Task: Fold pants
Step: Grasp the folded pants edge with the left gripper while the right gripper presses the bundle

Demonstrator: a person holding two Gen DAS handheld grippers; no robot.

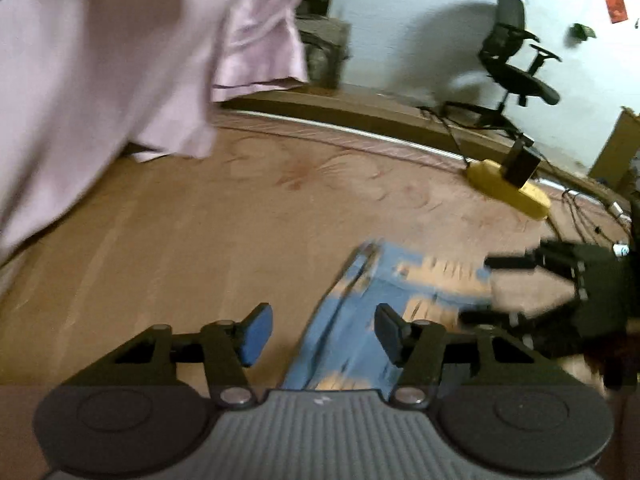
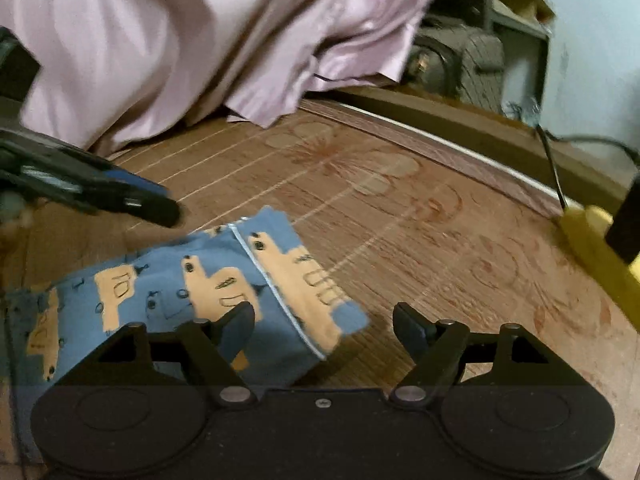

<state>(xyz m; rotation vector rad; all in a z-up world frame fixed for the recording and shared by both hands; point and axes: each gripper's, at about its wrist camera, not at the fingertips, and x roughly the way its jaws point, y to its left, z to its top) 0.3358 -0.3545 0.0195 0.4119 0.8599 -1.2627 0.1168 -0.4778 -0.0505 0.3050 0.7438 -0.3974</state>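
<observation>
Hovering over blue printed pants (image 2: 200,304) lying bunched flat on the bamboo mat (image 2: 400,220), both grippers empty: left gripper (image 1: 322,332) jaws apart above the cloth, right gripper (image 2: 324,324) jaws apart at its edge, likely placed to pick new corners for a fold.

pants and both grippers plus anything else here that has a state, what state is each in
pants: folded into a small bundle, lying on the mat, held by neither gripper
left gripper: open, nothing between its pads
right gripper: open, over the edge of the pants, not gripping them
pink sheet: bunched in loose folds at the far side of the mat
office chair: upright, unoccupied
</observation>
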